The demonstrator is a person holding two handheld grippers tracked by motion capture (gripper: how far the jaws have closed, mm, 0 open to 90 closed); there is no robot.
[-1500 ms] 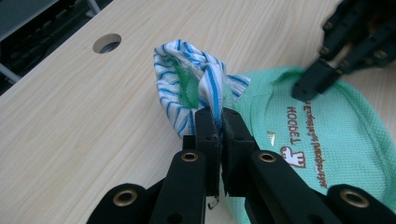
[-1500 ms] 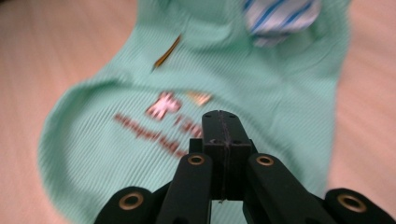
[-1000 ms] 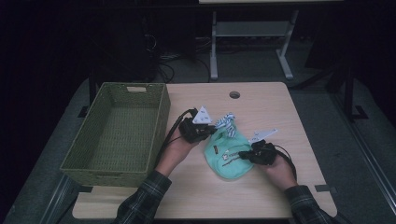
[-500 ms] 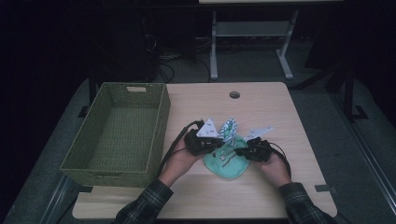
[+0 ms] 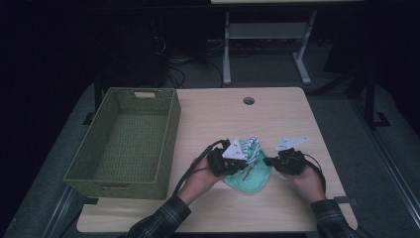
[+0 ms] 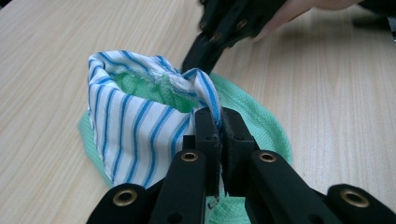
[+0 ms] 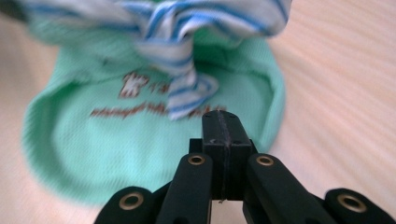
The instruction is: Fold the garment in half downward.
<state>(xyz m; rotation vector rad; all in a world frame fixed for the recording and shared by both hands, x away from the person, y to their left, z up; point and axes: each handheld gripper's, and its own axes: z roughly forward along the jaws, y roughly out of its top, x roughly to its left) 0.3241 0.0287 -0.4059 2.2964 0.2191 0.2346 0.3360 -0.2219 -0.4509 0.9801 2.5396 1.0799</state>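
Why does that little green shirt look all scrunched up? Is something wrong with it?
It is bunched, not broken. The green garment lies rumpled on the table, and its striped blue-and-white part stands up because the left gripper pinches its edge. The right gripper is shut on nothing. The basket sits empty.

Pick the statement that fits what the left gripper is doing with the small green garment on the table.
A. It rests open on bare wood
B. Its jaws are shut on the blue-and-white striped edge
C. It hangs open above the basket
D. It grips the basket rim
B: in the left gripper view, the left gripper has its jaws closed on the striped edge of the green garment.
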